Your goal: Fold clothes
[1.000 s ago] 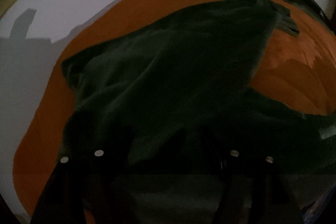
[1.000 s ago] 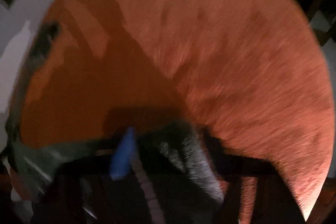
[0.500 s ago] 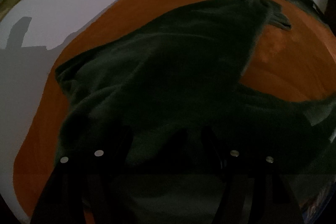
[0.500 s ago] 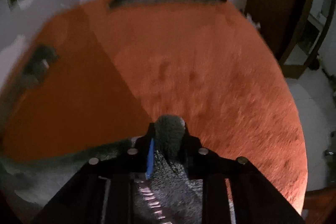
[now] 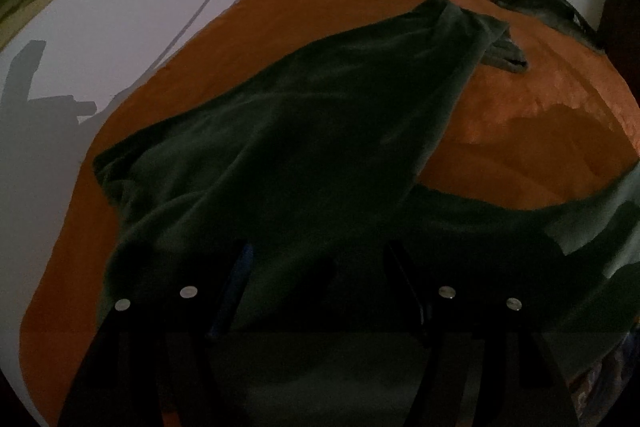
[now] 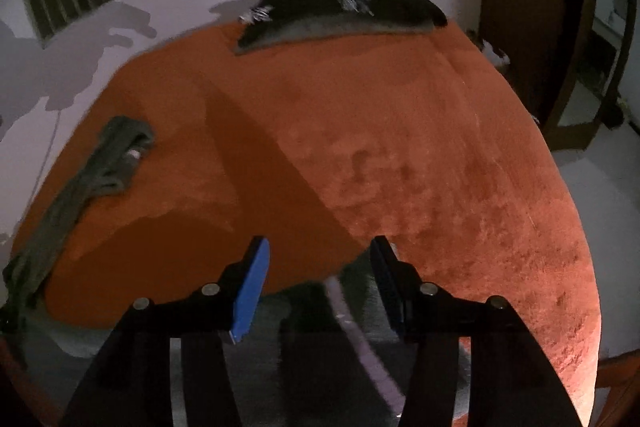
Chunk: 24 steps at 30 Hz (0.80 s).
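While my right gripper (image 6: 318, 267) stood with fingers spread wide, nothing sat between them; a blurred edge of the dark green garment (image 5: 304, 155) lay at lower centre. My left gripper (image 5: 316, 267) was also spread, empty, over the garment, which filled mid-frame on the orange blanket (image 6: 360, 147). Far back, upper centre, lay a dark pillow (image 6: 340, 11).

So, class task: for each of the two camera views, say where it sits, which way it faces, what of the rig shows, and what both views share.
Left wrist: sits on the left gripper, looks forward over the dark green garment; its jaws, spread, show at the bottom.
Right wrist: sits on the right gripper, faces across the orange bed cover; jaws open, blue pad visible.
Shared: the bed cover, garment, and dark pillow.
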Tool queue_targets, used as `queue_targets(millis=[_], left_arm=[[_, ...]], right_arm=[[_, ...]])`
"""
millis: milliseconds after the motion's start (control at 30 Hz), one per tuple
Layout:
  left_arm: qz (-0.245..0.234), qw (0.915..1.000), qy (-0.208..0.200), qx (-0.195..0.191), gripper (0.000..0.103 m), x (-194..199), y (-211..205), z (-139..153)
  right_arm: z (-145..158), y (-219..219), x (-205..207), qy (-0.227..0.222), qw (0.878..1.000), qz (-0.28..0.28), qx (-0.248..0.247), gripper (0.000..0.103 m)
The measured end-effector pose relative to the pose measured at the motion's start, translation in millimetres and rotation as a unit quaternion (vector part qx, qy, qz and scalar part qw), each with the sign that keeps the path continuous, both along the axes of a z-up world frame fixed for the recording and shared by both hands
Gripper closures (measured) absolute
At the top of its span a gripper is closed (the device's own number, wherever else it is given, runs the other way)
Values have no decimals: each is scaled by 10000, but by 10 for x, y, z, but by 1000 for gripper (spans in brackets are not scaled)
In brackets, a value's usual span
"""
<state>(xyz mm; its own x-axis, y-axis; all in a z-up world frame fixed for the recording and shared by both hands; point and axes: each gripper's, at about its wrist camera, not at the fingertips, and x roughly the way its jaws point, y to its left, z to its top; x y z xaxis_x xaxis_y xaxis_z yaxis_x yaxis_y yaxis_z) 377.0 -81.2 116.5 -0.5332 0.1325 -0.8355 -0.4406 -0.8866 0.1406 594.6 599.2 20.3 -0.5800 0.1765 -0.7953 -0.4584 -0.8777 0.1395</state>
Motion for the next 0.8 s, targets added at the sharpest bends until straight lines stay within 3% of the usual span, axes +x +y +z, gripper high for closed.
queue_targets(millis=[267, 433, 633, 800], left_arm=[[-181, 9998, 130, -1, 34, -258, 66, 159], [-132, 9994, 78, 303, 34, -663, -76, 330], [86, 9987, -317, 382, 33, -1349, -275, 282], [675, 9939, -617, 613, 33, -1964, -865, 148]], right_arm=[[271, -371, -260, 323, 9981, 489, -173, 36], [268, -755, -967, 344, 9927, 665, -940, 34], [-84, -1049, -2140, -195, 9914, 462, -1207, 34], [-592, -1161, -3003, -378, 9843, 316, -1694, 34]])
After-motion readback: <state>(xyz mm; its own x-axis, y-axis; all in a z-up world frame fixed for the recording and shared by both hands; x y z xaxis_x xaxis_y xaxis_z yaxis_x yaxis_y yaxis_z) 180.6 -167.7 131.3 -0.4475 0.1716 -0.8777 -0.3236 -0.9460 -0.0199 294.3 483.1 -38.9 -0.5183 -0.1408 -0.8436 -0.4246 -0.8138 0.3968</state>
